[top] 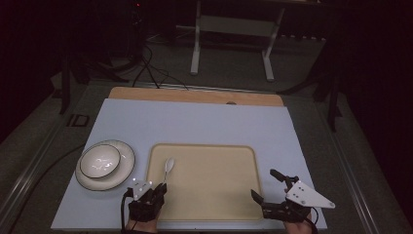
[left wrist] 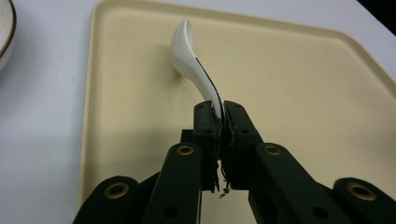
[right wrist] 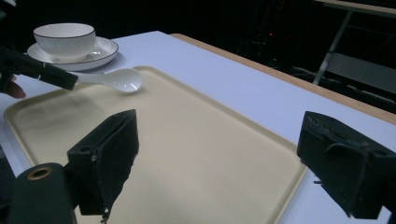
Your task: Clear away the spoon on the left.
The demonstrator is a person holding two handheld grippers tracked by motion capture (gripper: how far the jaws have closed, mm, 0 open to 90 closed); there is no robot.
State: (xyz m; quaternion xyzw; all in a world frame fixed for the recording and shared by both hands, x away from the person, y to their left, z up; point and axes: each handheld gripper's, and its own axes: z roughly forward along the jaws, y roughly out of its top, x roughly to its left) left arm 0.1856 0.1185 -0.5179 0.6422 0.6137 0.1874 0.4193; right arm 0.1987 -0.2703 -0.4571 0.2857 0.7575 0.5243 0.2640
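Dark floor and the legs of a white frame surround a pale blue table [top: 195,122] with a wooden strip along its far edge. From the high view, a cream tray [top: 209,195] lies near the person's side, and a white bowl [top: 100,161] sits on a plate [top: 125,168] just to its left. The left gripper [top: 158,187] is at the tray's near left corner, pinching the handle of a white spoon [top: 168,166] whose scoop lies over the tray. The right gripper [top: 270,185] hovers at the tray's near right corner with its jaws spread.

Along the left gripper view, the two black jaws are pressed together on the spoon's [left wrist: 194,60] handle; the scoop seems to touch the tray [left wrist: 303,102], though I can't be sure.

In the right gripper view, the jaws stand wide apart over the tray [right wrist: 201,154]. Farther off, the spoon [right wrist: 116,79] sticks out of the other gripper, with the bowl [right wrist: 65,39] on its plate [right wrist: 105,49] behind.
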